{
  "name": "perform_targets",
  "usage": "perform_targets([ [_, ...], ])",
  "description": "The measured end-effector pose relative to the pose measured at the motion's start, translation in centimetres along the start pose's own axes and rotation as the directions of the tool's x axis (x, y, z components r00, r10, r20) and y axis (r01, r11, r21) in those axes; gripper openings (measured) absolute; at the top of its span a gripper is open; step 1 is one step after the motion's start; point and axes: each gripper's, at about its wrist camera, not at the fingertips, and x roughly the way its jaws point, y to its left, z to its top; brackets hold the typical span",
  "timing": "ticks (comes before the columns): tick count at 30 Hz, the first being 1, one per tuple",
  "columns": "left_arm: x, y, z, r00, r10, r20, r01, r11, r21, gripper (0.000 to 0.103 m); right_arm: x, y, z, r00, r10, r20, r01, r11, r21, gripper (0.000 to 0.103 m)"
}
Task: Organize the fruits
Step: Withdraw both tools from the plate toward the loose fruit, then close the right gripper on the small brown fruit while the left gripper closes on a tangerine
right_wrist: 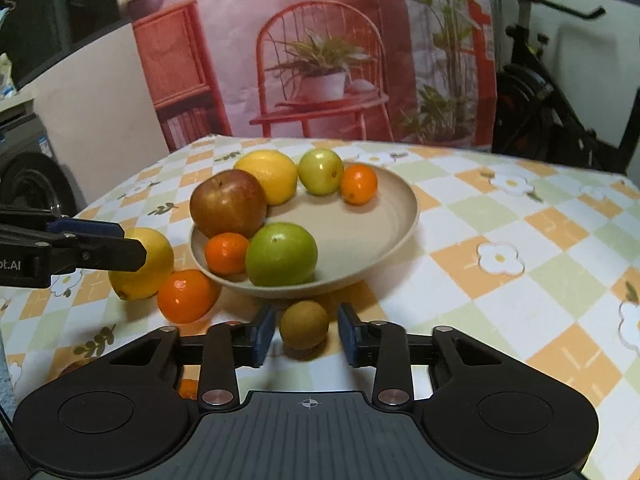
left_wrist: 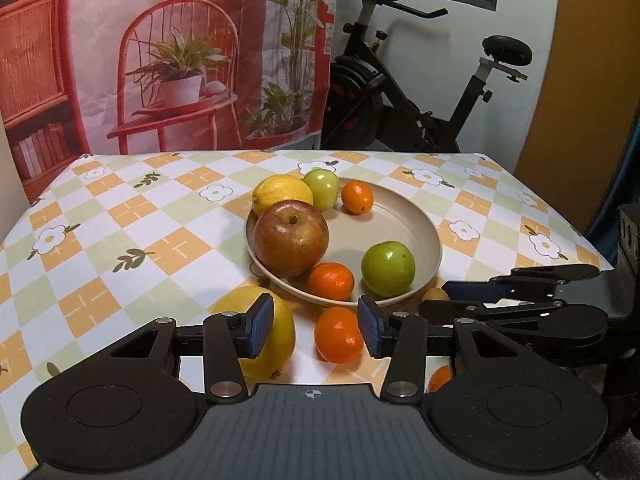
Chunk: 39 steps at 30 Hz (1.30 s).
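A beige plate [left_wrist: 400,216] holds a red apple [left_wrist: 291,238], a lemon [left_wrist: 280,194], two green apples [left_wrist: 387,268] and two small oranges [left_wrist: 331,281]. On the cloth in front of it lie a lemon [right_wrist: 140,264], an orange [right_wrist: 186,296] and a brown kiwi [right_wrist: 304,324]. My right gripper [right_wrist: 307,334] stands astride the kiwi, with a thin gap between each pad and the fruit. My left gripper [left_wrist: 316,332] is open and hovers near the loose lemon; the loose orange [left_wrist: 338,334] shows through its gap, untouched.
The table wears a checked flower-print cloth [right_wrist: 500,256]. Another small orange [left_wrist: 440,378] lies near the front edge under the grippers. A printed backdrop [left_wrist: 180,60] hangs behind the table and an exercise bike [left_wrist: 420,92] stands at the back right.
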Motion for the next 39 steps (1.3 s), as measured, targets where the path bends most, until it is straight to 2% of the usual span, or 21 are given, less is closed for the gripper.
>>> perform_targets([
  [5, 0.2, 0.0, -0.1, 1.000, -0.014, -0.008, 0.014, 1.000, 0.001, 0.049, -0.2, 0.3, -0.9, 1.000, -0.004, 0.001, 0.004, 1.000, -0.012, 0.025],
  [14, 0.3, -0.1, -0.4, 0.999, -0.032, -0.026, 0.032, 0.999, 0.001, 0.049, -1.2, -1.7, -1.1, 0.999, 0.007, 0.041, -0.010, 0.997, 0.072, 0.025],
  [25, 1.9, -0.2, -0.2, 0.992, -0.076, -0.104, 0.076, 0.997, 0.002, 0.048, -1.4, -2.1, -1.1, 0.999, 0.020, 0.044, -0.023, 0.997, 0.076, 0.025],
  [33, 3.8, -0.4, 0.3, 0.986, -0.069, -0.154, 0.071, 0.997, 0.005, 0.048, -1.4, -2.2, -1.2, 0.998, 0.033, 0.045, -0.036, 0.996, 0.085, 0.025],
  [39, 4.5, -1.2, 0.7, 0.985, -0.065, -0.158, 0.073, 0.996, 0.045, 0.048, -1.4, -2.3, -1.2, 0.998, 0.037, 0.046, -0.042, 0.995, 0.095, 0.025],
])
